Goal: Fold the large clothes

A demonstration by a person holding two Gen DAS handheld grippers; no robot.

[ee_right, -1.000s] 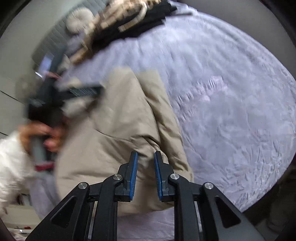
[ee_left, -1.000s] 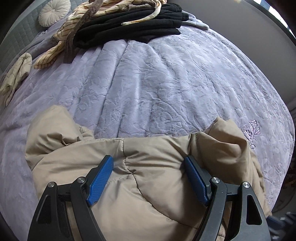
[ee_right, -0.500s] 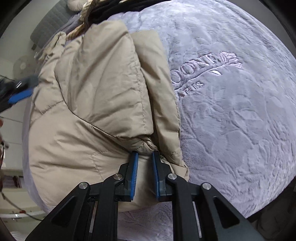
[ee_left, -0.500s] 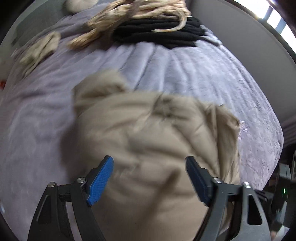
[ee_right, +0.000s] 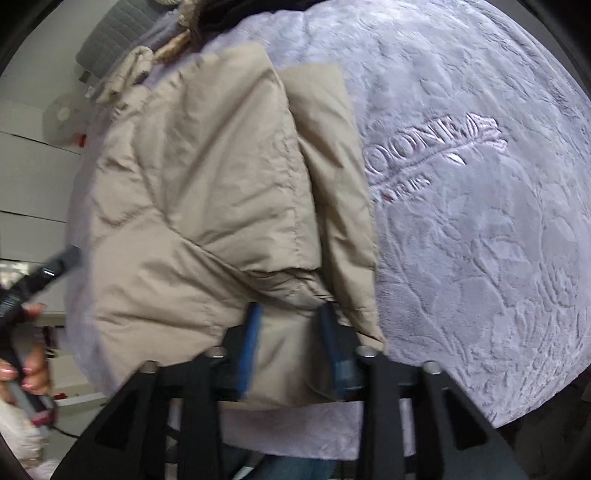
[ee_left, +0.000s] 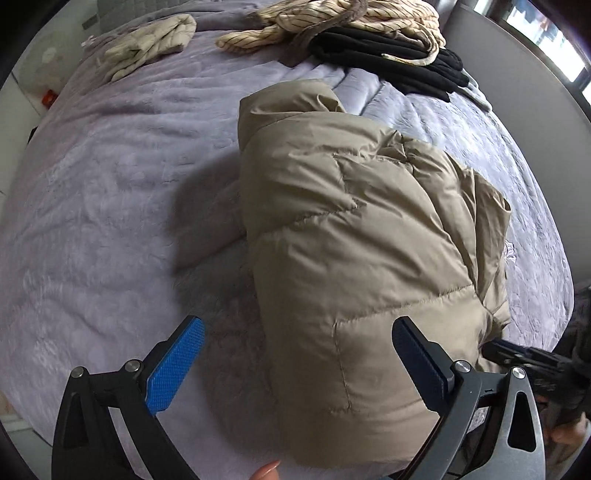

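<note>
A beige padded jacket (ee_left: 362,229) lies folded into a thick bundle on the lavender bedspread (ee_left: 110,192). My left gripper (ee_left: 297,334) hovers over the bundle's near left edge. Its jaws are opening, very wide, and neither pad presses on the cloth. In the right wrist view the jacket (ee_right: 207,192) fills the left half. My right gripper (ee_right: 291,314) sits at its near hem. Those jaws are opening too, with jacket fabric lying between them and no pad pinching it. The right gripper (ee_left: 524,358) also shows at the bundle's near right corner.
At the bed's far end lie a cream striped garment (ee_left: 351,18) on a black one (ee_left: 406,62), and a cream piece (ee_left: 147,48). The bedspread has an embossed logo (ee_right: 436,147). A person's hand (ee_right: 33,369) holds the left tool. A grey wall (ee_left: 517,74) is on the right.
The left gripper pulled back and to the left off the jacket while its jaws widened. The right gripper's jaws, pinched at the jacket's hem before, have parted.
</note>
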